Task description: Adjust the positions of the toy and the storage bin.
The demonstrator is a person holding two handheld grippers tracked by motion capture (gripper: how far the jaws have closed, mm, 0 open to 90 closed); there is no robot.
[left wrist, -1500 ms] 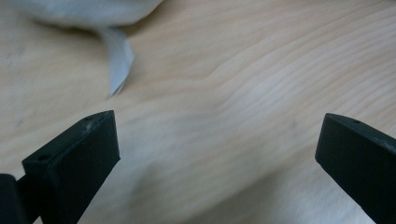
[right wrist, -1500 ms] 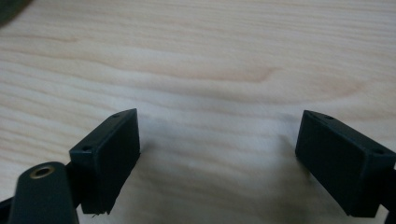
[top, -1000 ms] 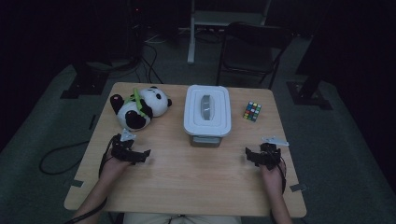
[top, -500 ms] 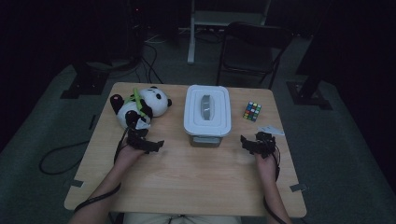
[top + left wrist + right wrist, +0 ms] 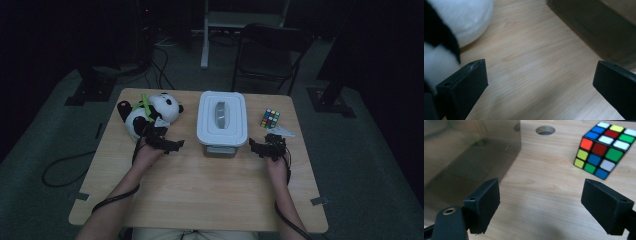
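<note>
Both claws flank the lidded storage box at the middle of the desk, one on each side of its near end.

Left claw: jaws spread wide, gripping nothing. It hovers low over bare wood between the plush panda and the box's dark wall, touching neither.

Right claw: jaws likewise parted and empty. The box wall sits just beside its left jaw; the puzzle cube lies ahead, apart from the jaws.

Progress: very early. The white lid is seated on the box, and the panda and cube lie outside on the desk. Likely the approach stage only; grasping, opening and any loading all remain.
</note>
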